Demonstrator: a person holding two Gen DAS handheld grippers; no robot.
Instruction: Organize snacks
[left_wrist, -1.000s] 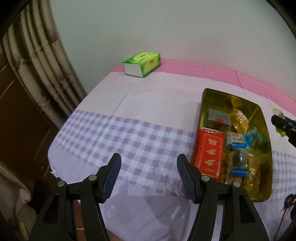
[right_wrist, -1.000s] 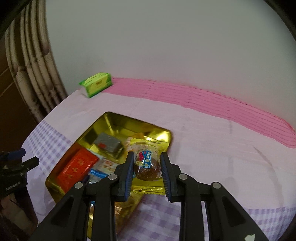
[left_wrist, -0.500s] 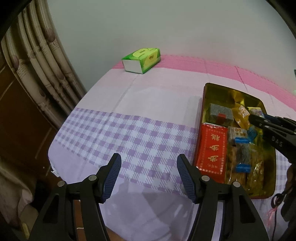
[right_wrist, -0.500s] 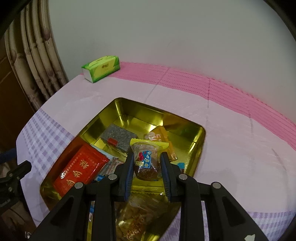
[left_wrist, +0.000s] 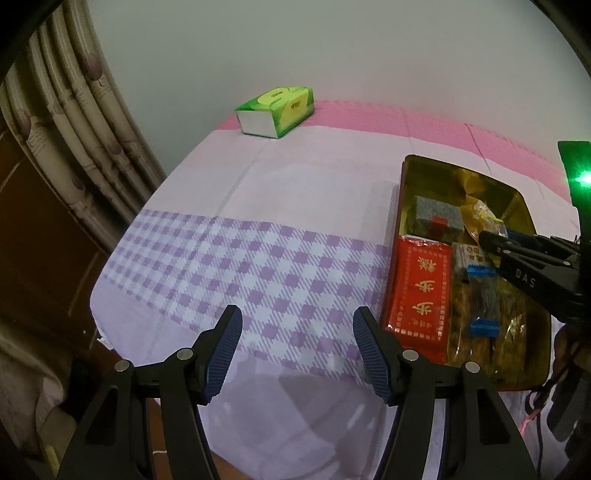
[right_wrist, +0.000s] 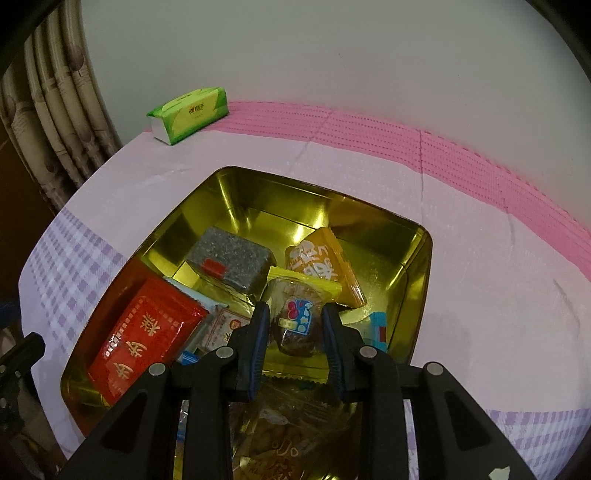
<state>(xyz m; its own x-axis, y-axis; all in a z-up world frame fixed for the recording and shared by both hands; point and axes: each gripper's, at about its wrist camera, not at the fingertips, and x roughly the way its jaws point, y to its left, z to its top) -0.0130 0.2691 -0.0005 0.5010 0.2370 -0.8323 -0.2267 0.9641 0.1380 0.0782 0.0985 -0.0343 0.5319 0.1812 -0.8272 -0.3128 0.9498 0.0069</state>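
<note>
A gold tray (right_wrist: 236, 206) sits on the table and holds several snacks: a red packet (right_wrist: 144, 332), a grey block (right_wrist: 231, 256) and an orange packet (right_wrist: 325, 262). My right gripper (right_wrist: 295, 328) is shut on a clear-wrapped brown snack (right_wrist: 295, 321) with a yellow edge, low over the tray's near half. In the left wrist view the tray (left_wrist: 404, 192) lies at the right, with the right gripper (left_wrist: 491, 240) reaching over it. My left gripper (left_wrist: 297, 350) is open and empty above the checked cloth, left of the tray.
A green tissue box (right_wrist: 188, 112) stands at the table's far left corner, also in the left wrist view (left_wrist: 277, 110). A curtain (left_wrist: 74, 129) hangs left of the table. A wall runs behind the pink cloth band (right_wrist: 406, 136).
My right gripper has carried the wrapped snack forward and down over the tray. The left gripper has hardly moved.
</note>
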